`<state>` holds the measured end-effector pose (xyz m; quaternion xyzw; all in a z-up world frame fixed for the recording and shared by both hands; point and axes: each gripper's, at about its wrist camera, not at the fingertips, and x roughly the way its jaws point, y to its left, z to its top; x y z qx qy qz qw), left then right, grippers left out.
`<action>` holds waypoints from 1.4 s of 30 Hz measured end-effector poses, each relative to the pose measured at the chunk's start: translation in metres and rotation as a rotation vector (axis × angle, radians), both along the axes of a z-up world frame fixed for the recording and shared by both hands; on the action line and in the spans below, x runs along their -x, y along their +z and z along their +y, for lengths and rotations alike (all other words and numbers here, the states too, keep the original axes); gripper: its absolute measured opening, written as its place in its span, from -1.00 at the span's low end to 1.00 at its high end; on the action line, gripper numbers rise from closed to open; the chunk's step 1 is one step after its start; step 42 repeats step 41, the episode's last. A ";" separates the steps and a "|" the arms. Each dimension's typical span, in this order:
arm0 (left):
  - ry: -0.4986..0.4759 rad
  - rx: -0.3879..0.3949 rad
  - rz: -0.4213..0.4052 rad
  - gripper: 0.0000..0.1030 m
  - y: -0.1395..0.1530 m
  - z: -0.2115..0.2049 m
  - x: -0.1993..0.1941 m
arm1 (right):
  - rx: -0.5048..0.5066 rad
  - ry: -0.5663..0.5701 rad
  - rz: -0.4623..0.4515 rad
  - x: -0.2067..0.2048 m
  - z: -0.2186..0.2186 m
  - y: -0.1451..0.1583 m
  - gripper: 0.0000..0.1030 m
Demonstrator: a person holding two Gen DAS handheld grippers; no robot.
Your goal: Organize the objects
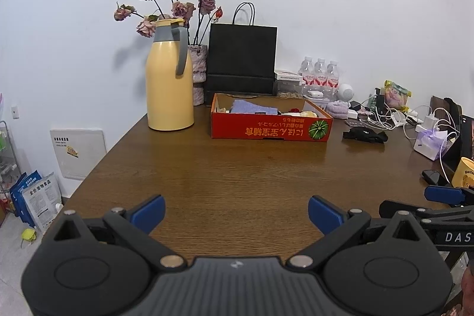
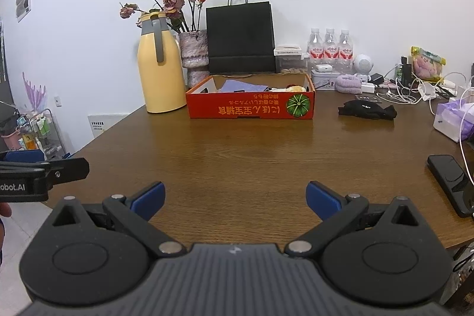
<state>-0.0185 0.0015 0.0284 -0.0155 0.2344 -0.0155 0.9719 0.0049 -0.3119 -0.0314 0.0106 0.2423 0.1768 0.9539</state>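
Observation:
An open red cardboard box point(image 1: 271, 130) point(image 2: 250, 107) stands at the back of the brown wooden table point(image 1: 237, 173) point(image 2: 251, 156); a purple cloth point(image 1: 251, 108) point(image 2: 241, 86) and small items lie in it. A black glove point(image 1: 366, 136) point(image 2: 367, 110) lies on the table to its right. My left gripper point(image 1: 236, 213) is open and empty over the near table edge. My right gripper point(image 2: 235, 199) is open and empty beside it, also showing in the left wrist view point(image 1: 444, 196). Both are well short of the box.
A yellow thermos jug point(image 1: 169, 76) point(image 2: 160, 64), a vase of dried roses point(image 1: 198, 73) point(image 2: 194, 55) and a black paper bag point(image 1: 241, 55) point(image 2: 240, 39) stand at the back. Water bottles point(image 2: 330, 46), cables and chargers point(image 2: 411, 91), a tissue pack point(image 2: 451, 120), a phone point(image 2: 451, 182) and a yellow mug point(image 1: 465, 173) crowd the right.

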 end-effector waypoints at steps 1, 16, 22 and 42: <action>0.000 -0.001 0.001 1.00 0.000 0.000 0.000 | -0.001 -0.002 0.003 0.000 0.000 0.000 1.00; -0.015 -0.009 0.042 1.00 -0.003 0.001 -0.004 | 0.065 0.015 0.022 -0.004 0.000 0.002 1.00; -0.021 -0.017 0.077 1.00 -0.004 0.002 -0.007 | 0.068 0.024 0.033 -0.005 -0.001 0.002 1.00; -0.040 0.050 0.137 1.00 -0.017 0.006 -0.019 | 0.065 0.002 0.099 -0.018 -0.004 -0.009 1.00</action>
